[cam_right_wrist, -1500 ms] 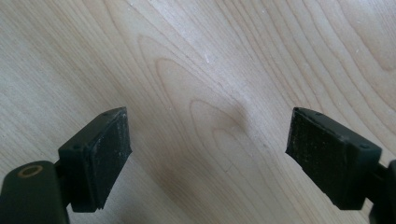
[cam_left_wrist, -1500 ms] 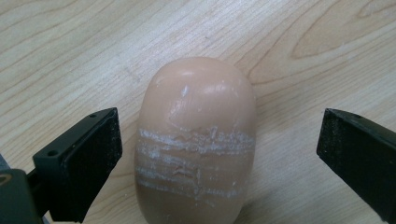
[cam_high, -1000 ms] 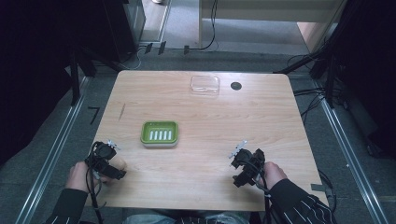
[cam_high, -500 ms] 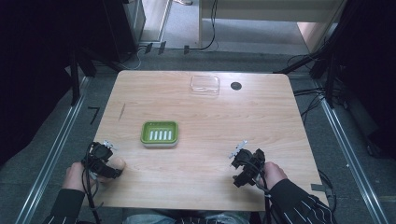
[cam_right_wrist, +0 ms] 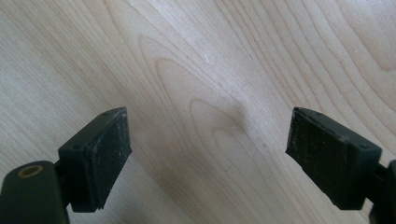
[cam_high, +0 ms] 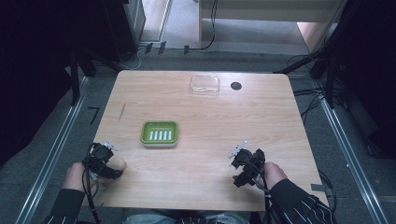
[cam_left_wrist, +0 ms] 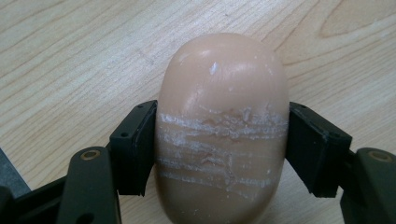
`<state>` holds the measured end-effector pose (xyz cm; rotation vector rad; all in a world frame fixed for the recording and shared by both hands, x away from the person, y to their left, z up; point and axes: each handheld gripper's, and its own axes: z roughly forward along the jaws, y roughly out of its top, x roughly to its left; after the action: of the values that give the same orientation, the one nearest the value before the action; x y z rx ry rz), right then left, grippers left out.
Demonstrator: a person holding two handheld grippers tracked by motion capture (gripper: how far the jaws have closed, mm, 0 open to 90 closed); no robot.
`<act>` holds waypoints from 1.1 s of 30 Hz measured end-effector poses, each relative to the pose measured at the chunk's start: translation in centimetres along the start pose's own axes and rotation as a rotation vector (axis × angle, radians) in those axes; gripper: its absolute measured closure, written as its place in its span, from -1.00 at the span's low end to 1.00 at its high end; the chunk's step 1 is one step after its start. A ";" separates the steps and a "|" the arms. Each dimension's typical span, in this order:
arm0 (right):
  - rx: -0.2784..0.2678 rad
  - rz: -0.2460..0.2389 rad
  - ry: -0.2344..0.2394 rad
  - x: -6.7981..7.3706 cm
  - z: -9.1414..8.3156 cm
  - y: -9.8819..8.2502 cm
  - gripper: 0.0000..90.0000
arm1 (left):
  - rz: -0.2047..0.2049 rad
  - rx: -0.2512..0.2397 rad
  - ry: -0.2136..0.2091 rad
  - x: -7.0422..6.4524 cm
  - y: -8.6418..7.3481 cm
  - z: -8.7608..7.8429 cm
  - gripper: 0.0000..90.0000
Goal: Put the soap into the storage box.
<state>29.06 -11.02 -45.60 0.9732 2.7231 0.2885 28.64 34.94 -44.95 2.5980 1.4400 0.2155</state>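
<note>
High view: left gripper [cam_high: 106, 163] pinches soap [cam_left_wrist: 222, 130] near table [cam_high: 205, 121] edge; right gripper [cam_high: 243, 169] spread over bare wood.

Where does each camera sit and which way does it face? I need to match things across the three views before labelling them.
High view: above the person's side of the table, looking forward and down; both forearms, left gripper, right gripper, green soap dish.
Left gripper view: rides on that gripper, looking along its jaws, which have just closed on the soap bar.
Right gripper view: rides on the right gripper, jaws apart over bare wood.
Shared: high and left gripper views both show the soap bar.
</note>
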 end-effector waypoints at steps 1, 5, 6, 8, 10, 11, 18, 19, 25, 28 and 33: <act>-0.001 0.002 -0.001 0.0 0.0 0.0 -0.68 | 0.002 -0.003 -0.001 -0.1 0.0 0.0 -0.27; -0.001 0.001 0.000 0.0 0.0 0.0 -0.68 | 0.018 -0.009 -0.004 -0.3 0.0 0.0 -0.26; -0.001 0.001 -0.001 0.0 0.0 0.0 -0.68 | 0.016 -0.009 -0.004 -0.3 0.0 0.0 -0.26; 0.000 0.002 -0.001 0.0 0.0 0.0 -0.68 | 0.017 -0.010 -0.005 -0.3 0.0 0.0 -0.26; -0.003 -0.002 0.001 0.0 0.0 0.0 -0.68 | 0.019 -0.010 -0.004 -0.3 0.0 0.0 -0.26; -0.003 -0.003 0.002 0.0 0.0 0.0 -0.68 | 0.017 -0.007 -0.001 -0.3 -0.1 0.0 -0.26; -0.003 -0.001 0.002 0.0 0.0 0.0 -0.68 | 0.006 -0.025 -0.002 -0.2 -0.2 -0.5 -0.26; -0.003 -0.001 0.001 0.0 0.0 0.0 -0.68 | 0.009 -0.028 0.000 -0.2 -0.2 -0.6 -0.26; 0.001 0.000 0.002 0.0 0.0 0.0 -0.68 | 0.026 -0.033 0.005 -0.6 0.1 -0.9 -0.26; 0.000 -0.003 0.002 0.0 0.0 0.0 -0.68 | 0.036 -0.032 0.002 -0.7 0.2 -1.0 -0.26; 0.001 0.000 0.003 0.0 0.0 0.0 -0.68 | 0.043 -0.045 0.008 -0.9 0.6 -1.4 -0.26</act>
<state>29.11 -10.99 -45.63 0.9738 2.7259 0.2881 28.41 33.91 -43.50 2.5966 1.3668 0.2617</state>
